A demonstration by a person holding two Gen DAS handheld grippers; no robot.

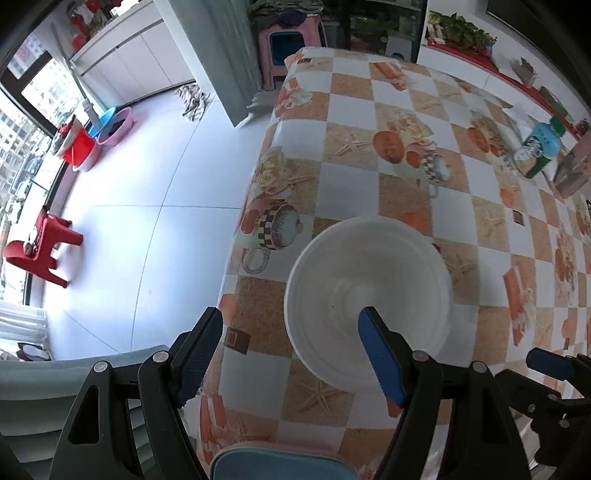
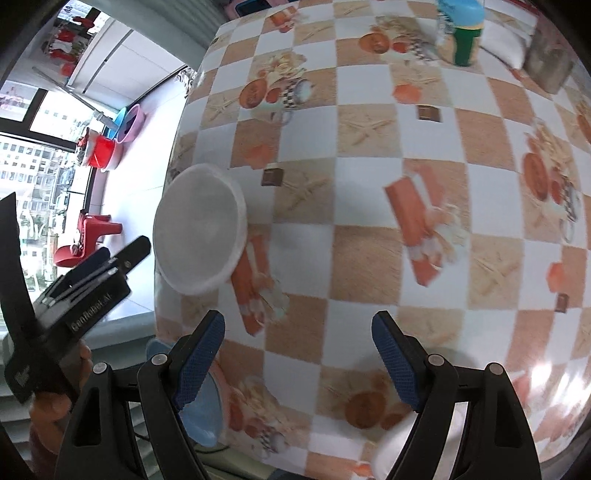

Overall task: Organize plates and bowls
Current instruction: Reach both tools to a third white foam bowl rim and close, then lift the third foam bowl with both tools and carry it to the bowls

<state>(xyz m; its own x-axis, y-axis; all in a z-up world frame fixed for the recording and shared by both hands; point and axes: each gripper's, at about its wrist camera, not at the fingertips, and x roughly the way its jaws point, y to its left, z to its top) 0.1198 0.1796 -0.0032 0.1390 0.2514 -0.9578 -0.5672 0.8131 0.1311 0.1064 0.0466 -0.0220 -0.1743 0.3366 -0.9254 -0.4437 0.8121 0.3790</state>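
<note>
Your left hand-held gripper (image 1: 291, 354) points steeply down over the near edge of the bench (image 1: 388, 155), which has a checkered cloth with pictures of cups and starfish. Its jaws are spread apart. One blue pad (image 1: 380, 362) stands above the inside of the white bowl (image 1: 369, 299), and the other pad is outside the rim, on the side of the floor. I cannot tell if any pad touches the bowl.

The white bowl sits upright on the bench, close to the edge. Just below it in the left wrist view, at the very bottom, you can see a light blue dish (image 1: 280, 465), partly cut off.

Your right hand-held gripper (image 2: 299, 358) is also spread, with only bare cloth between its fingers. In its view the white bowl (image 2: 201, 229) lies well apart, to the upper left. A second white dish (image 2: 402, 446) shows behind its right finger, blurred. A green and blue bottle (image 2: 463, 33) stands at the far side.
</note>
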